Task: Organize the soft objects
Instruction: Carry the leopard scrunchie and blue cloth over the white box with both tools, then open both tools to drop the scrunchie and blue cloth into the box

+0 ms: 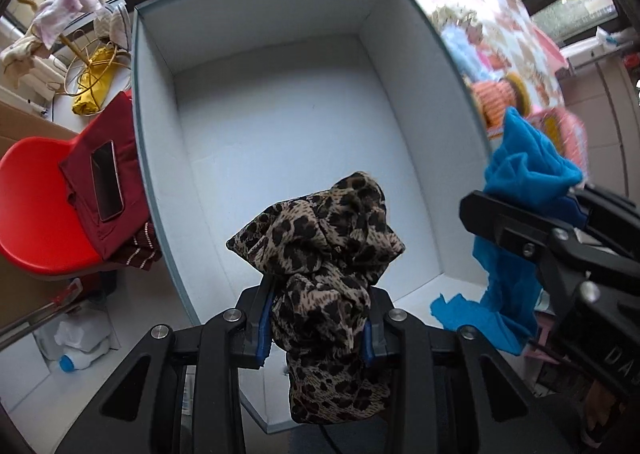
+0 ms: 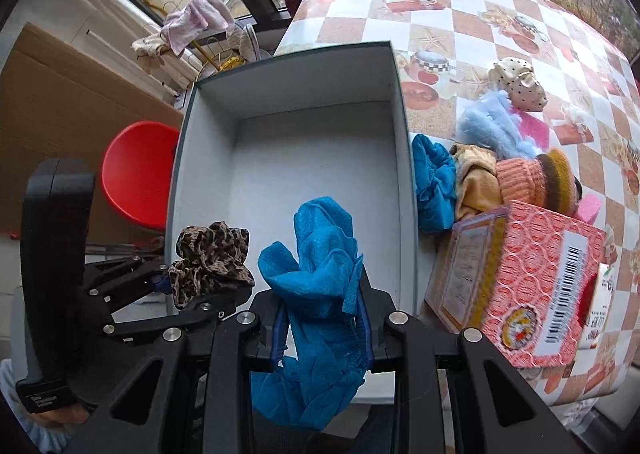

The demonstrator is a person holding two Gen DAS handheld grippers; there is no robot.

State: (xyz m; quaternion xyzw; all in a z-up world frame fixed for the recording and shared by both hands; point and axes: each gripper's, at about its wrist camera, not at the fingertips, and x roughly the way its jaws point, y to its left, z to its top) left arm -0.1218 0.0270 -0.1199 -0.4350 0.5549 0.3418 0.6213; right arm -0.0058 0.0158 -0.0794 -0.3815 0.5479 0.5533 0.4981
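Checkered orange-and-white tablecloth (image 2: pixel 500 14) carries an open white-lined cardboard box (image 2: pixel 312 158). Crumpled leopard-print fabric scrunchie (image 1: pixel 320 250) sits pinched in the left gripper (image 1: pixel 318 328) over the box's 6 o'clock rim. At 3 o'clock of it, the right gripper (image 2: pixel 320 328) clamps a wrinkled bright blue cloth (image 2: pixel 316 282) — both grippers level, pointing at the box.

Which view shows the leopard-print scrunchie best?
Left wrist view: the leopard-print scrunchie sits centred and large, clamped in the left gripper over the open box. The right wrist view shows it small, off to the left, from the side.
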